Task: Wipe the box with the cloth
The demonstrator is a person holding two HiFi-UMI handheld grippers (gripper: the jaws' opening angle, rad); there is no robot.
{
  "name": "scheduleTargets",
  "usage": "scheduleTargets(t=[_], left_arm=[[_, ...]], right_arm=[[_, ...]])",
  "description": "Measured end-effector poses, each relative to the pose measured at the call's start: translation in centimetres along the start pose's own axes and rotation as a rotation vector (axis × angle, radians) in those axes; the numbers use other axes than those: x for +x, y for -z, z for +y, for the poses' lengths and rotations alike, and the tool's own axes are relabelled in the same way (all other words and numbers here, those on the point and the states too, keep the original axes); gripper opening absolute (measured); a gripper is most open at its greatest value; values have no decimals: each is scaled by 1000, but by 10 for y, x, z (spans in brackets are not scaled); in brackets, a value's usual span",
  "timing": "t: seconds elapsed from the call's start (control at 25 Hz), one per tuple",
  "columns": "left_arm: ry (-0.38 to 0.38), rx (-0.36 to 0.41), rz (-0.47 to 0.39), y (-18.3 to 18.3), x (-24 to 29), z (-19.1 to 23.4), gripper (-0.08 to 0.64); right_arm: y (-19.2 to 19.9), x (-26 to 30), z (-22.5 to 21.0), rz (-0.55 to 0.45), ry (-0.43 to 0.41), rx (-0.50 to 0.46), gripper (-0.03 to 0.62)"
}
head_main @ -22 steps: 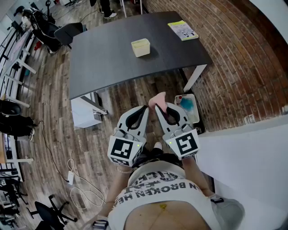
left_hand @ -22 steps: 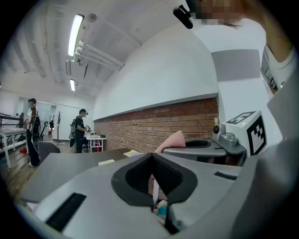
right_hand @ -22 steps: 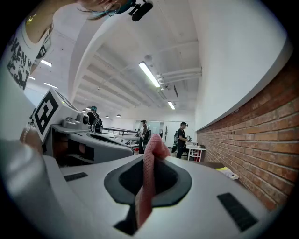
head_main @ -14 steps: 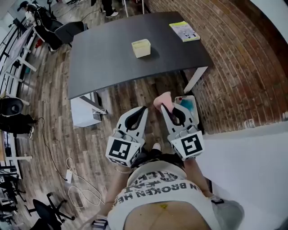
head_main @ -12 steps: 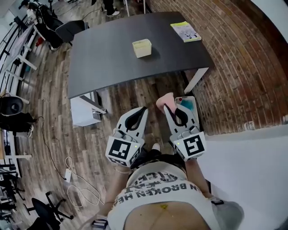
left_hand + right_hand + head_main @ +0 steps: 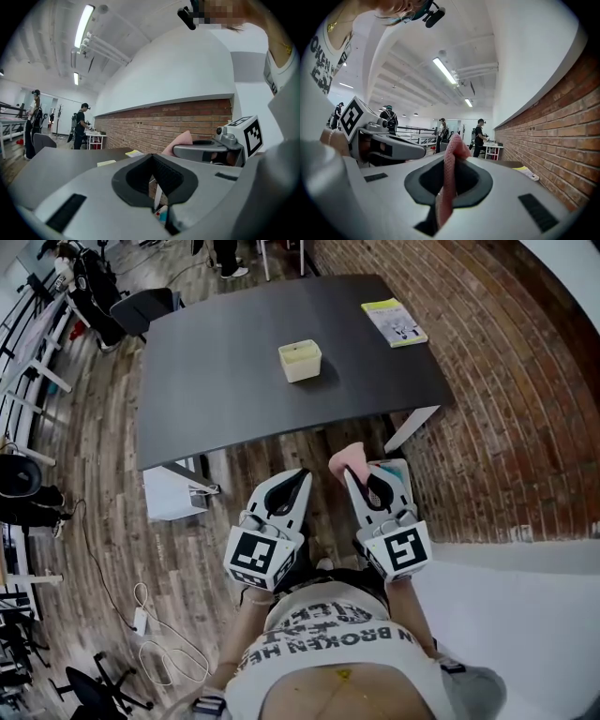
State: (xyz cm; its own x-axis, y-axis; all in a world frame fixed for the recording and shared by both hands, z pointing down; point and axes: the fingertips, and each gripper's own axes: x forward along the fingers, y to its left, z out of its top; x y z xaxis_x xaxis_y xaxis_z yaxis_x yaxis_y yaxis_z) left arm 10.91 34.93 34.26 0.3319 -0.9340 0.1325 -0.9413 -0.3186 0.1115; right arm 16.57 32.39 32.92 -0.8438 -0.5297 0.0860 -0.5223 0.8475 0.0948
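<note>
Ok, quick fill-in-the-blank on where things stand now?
The right gripper is shut on the pink ____. The box stands on the dark ____. The jaws of the left gripper are ____, with nothing between them.
Missing: cloth; table; shut.

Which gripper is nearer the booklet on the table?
Right. The right gripper, holding the cloth, is short of the table, toward the booklet side; the left gripper is beside it, farther from the booklet.
</note>
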Motion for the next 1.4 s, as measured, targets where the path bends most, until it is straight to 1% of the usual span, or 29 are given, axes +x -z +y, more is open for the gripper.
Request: scheduleTargets(t=[0.08, 0.24, 0.36, 0.52, 0.64, 0.72, 0.88, 1.04, 1.24, 1.4], left_arm=[[24, 7, -6, -6, 17, 21, 8], [73, 23, 0, -20, 48, 62, 8], [108, 36, 7, -29, 64, 87, 8], [142, 32, 25, -28, 79, 118, 8], [177, 27, 38, -25, 85, 134, 8], [188, 25, 35, -25, 88, 145, 8], [192, 10, 42, -22, 91, 160, 8], [175, -10, 51, -18, 98, 174, 8], [126, -30, 61, -15, 115, 199, 8], [97, -28, 71, -20, 147, 220, 8]], right_arm=[[-2, 25, -11, 3, 14, -22, 17], [-10, 74, -28, -12, 47, -6, 17], [-12, 106, -35, 1, 63, -9, 17], [-12, 144, -39, 13, 77, -11, 17], [-12, 163, -38, 10, 99, -2, 17], [-11, 174, -37, 19, 104, -8, 17], [-5, 187, -37, 47, 103, -19, 17], [1, 201, -45, 86, 93, -34, 17], [3, 234, -57, 92, 31, -60, 17], [2, 264, -79, 75, -13, -55, 17]])
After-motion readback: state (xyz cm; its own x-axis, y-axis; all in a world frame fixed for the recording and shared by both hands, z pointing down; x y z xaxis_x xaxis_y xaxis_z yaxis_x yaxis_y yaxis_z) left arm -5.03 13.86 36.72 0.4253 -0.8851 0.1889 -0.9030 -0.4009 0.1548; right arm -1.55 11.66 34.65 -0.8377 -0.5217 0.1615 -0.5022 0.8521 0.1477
